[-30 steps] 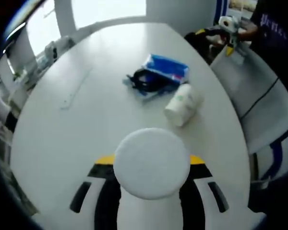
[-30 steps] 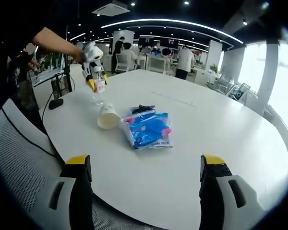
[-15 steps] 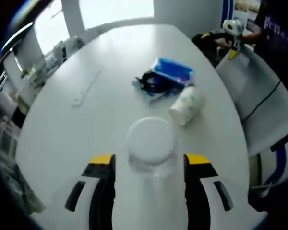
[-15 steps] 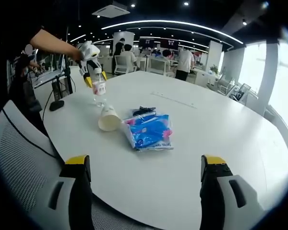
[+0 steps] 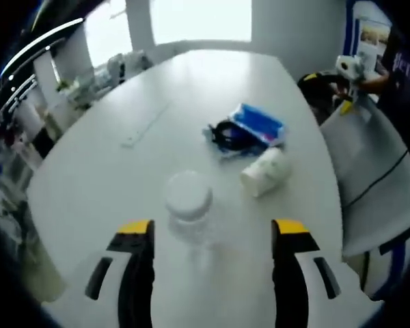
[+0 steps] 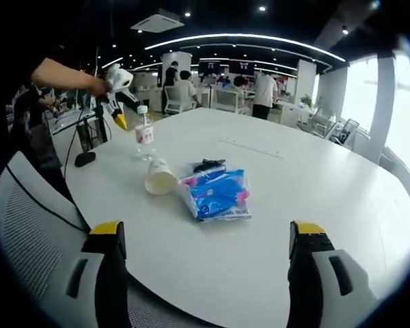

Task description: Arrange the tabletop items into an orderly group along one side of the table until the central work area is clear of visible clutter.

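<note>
Bottle (image 5: 189,208) clear plastic, round white cap; paper cup (image 5: 265,172) on side.

I could read no text anywhere. The clear plastic bottle with the white cap (image 6: 144,127) carried a label with a red patch, but its print was too small for me to make out. The blue plastic packet (image 6: 217,193) on the round white table (image 6: 314,184) had pink and white markings that stayed blurred. White lettering showed on a person's dark sleeve (image 5: 403,58) at the edge of my left gripper view, cut off and illegible.
</note>
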Demonstrator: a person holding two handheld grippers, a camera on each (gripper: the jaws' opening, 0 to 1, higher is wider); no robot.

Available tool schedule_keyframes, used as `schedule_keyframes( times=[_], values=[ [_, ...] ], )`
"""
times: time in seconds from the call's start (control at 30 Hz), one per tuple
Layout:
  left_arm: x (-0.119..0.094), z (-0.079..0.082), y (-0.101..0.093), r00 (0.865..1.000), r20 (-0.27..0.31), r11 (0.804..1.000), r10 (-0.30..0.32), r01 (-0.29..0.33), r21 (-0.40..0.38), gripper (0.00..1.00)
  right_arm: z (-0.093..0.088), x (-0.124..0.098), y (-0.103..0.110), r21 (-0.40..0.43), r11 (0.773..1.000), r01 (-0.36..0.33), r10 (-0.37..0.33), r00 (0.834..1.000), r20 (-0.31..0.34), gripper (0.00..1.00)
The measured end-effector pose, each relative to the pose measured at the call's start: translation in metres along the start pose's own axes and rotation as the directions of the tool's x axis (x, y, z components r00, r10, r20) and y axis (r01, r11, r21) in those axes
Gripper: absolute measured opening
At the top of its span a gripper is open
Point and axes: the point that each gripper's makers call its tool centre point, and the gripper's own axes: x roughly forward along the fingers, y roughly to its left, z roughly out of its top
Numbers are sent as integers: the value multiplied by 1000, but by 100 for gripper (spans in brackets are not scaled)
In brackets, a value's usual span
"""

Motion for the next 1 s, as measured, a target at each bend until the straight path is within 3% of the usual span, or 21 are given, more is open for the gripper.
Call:
schedule_keyframes(
  times=[0.13,0.33,0.5,0.8,1.0],
  values=[
    [-3,-3,-11,1000,-1,1000,23,-23,-1,70,1,0,2,-14,1000,-7,7,1000,5,100],
    [-7,-3,-21,994,39,994,102,-100,-40,77,1,0,3,-13,1000,-14,14,1000,7,100],
    [-8,-6,-33,990,58,988,132,-127,-92,82,0,0,4,-11,1000,-22,22,1000,1,100],
    [-4,-4,-47,959,120,954,257,-231,-191,100,-3,1,5,-32,999,-23,22,1000,-15,99],
    [2,-2,-65,947,144,943,287,-252,-216,100,-5,1,6,-39,999,-24,23,999,-22,98]
  ],
)
